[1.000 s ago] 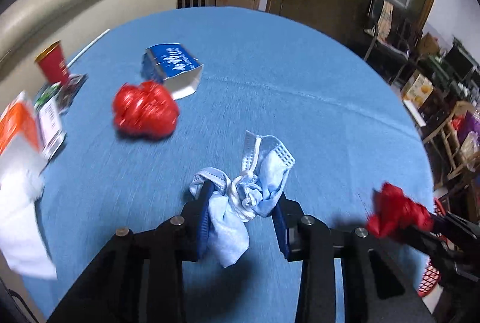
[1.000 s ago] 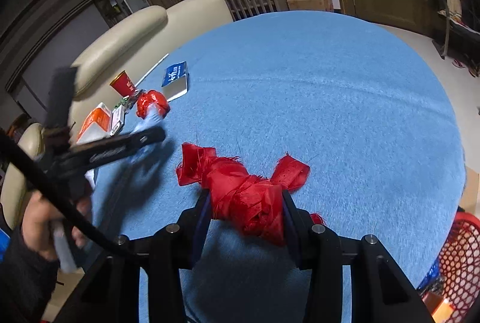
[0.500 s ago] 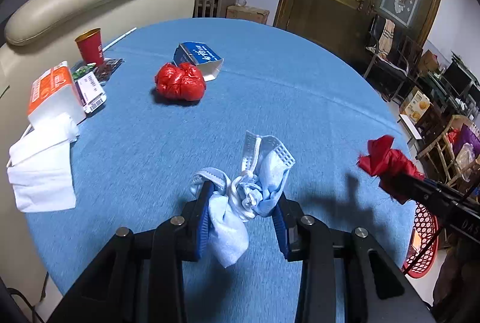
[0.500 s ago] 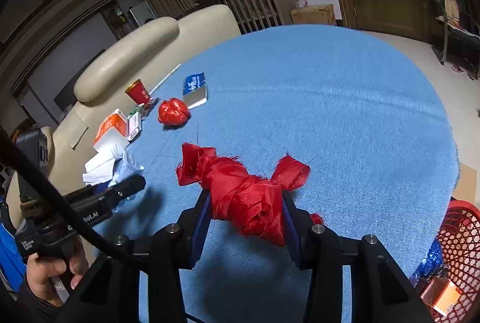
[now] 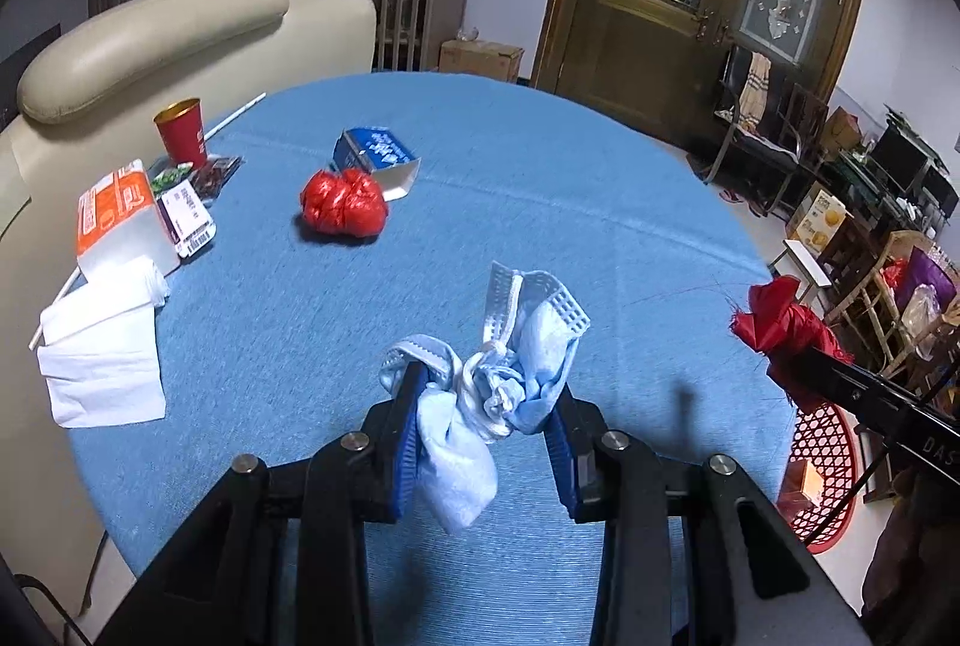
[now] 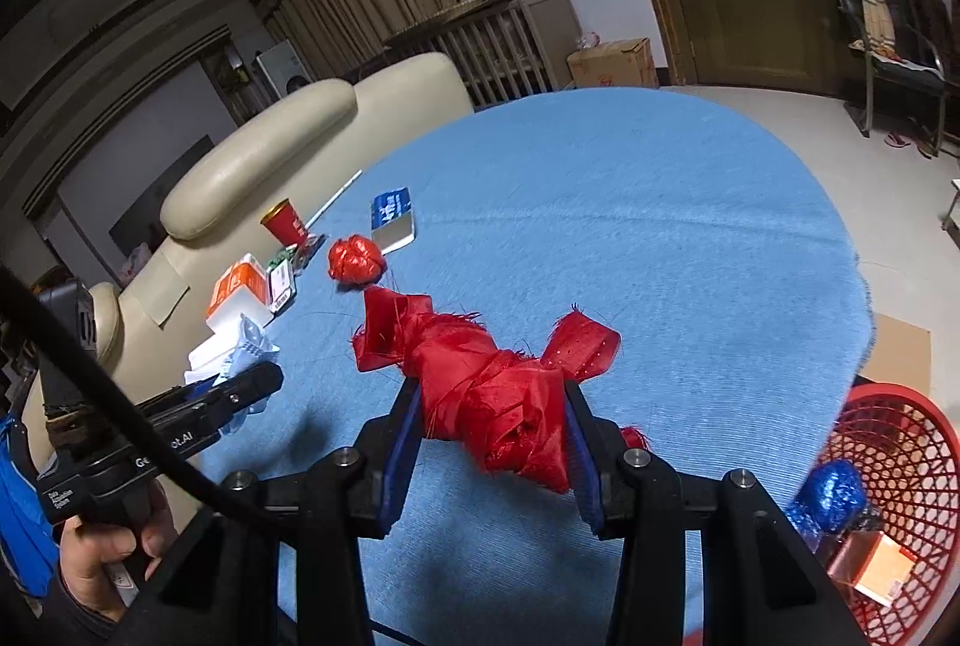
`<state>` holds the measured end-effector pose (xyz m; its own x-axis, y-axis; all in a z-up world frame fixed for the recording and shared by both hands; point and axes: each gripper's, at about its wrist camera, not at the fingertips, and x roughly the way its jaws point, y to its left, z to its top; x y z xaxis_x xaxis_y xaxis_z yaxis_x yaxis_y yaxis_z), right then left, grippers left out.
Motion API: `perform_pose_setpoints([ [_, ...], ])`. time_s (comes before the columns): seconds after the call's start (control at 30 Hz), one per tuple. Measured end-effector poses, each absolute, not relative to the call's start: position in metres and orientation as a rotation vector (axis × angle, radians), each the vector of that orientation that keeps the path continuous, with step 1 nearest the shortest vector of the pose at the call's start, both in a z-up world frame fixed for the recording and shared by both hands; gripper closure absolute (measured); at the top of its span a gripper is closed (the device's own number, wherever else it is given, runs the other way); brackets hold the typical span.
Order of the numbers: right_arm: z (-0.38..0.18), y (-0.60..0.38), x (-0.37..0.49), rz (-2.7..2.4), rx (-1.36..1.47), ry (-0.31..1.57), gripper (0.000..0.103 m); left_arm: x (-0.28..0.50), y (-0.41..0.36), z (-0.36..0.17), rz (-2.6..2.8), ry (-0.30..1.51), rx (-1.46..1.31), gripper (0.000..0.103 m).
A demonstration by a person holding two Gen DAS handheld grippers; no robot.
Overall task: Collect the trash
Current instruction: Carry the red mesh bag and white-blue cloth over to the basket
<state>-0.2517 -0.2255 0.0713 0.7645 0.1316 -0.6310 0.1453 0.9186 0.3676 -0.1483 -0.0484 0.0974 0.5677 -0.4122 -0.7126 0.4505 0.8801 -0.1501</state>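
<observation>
My left gripper (image 5: 483, 394) is shut on a crumpled light-blue face mask (image 5: 510, 364), held above the blue round table (image 5: 540, 178). In the right wrist view my right gripper (image 6: 489, 409) is shut on a knotted red cloth (image 6: 492, 382); that cloth (image 5: 780, 328) also shows at the right edge of the left wrist view. A red mesh basket (image 6: 888, 442) stands on the floor beside the table at the lower right, with a blue foil ball (image 6: 837, 487) and a box inside. A crumpled red wad (image 5: 343, 205) lies on the table further off.
On the table's left side lie a blue-and-white carton (image 5: 378, 159), a red cup (image 5: 180, 132), an orange-and-white box (image 5: 120, 220), small packets (image 5: 189, 214) and white tissue (image 5: 102, 346). A beige sofa (image 5: 150, 39) borders the table. A person's hand (image 6: 108, 544) holds the left gripper's handle.
Both grippers have drawn back and risen from the table with their loads still held. More of the table and the red basket has come into view.
</observation>
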Motion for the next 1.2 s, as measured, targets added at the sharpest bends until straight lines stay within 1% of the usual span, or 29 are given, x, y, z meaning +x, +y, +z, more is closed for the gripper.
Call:
perform_pose_setpoints([
  [0.27, 0.084, -0.257, -0.286, -0.1, 0.437, 0.65, 0.056, -0.161, -0.073, 0.11, -0.569, 0.79, 0.064, 0.065],
  [0.77, 0.105, -0.351, -0.376, -0.358, 0.484, 0.546, 0.056, -0.206, -0.179, 0.129, -0.805, 0.744, 0.165, 0.065],
  [1.2, 0.084, -0.401, -0.421, -0.493, 0.533, 0.574, 0.056, -0.252, -0.248, 0.133, -0.975, 0.724, 0.254, 0.065],
])
